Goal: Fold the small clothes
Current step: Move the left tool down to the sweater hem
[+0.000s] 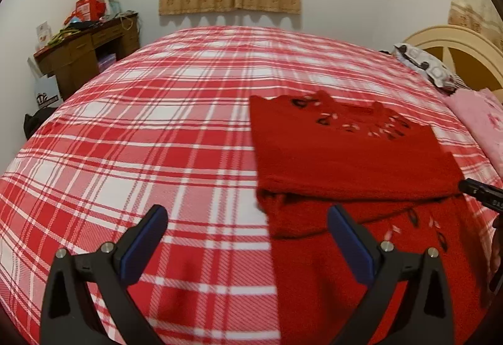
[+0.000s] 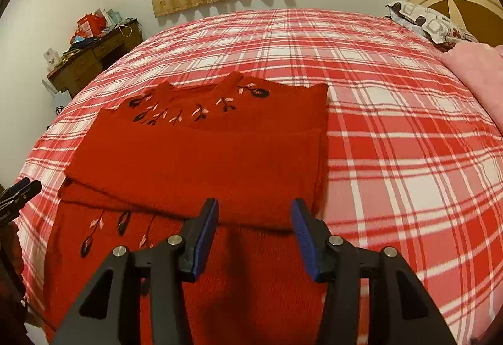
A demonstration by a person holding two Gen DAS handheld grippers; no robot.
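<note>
Hovering released, left tool (image 1: 248, 216) and right tool (image 2: 254, 209), sweater (image 2: 201, 156) fold edge (bedspread (image 2: 393, 125) beyond).

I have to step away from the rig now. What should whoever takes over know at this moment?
Left gripper: open, empty, above the bedspread beside the garment.
Right gripper: open, nothing pressed, over the fold edge.
Red knitted sweater with embroidered flowers: flat on the red-and-white plaid bedspread, one layer already folded over the near part.
Pink garment lies by the headboard.
Left: finish folding the sweater.
</note>
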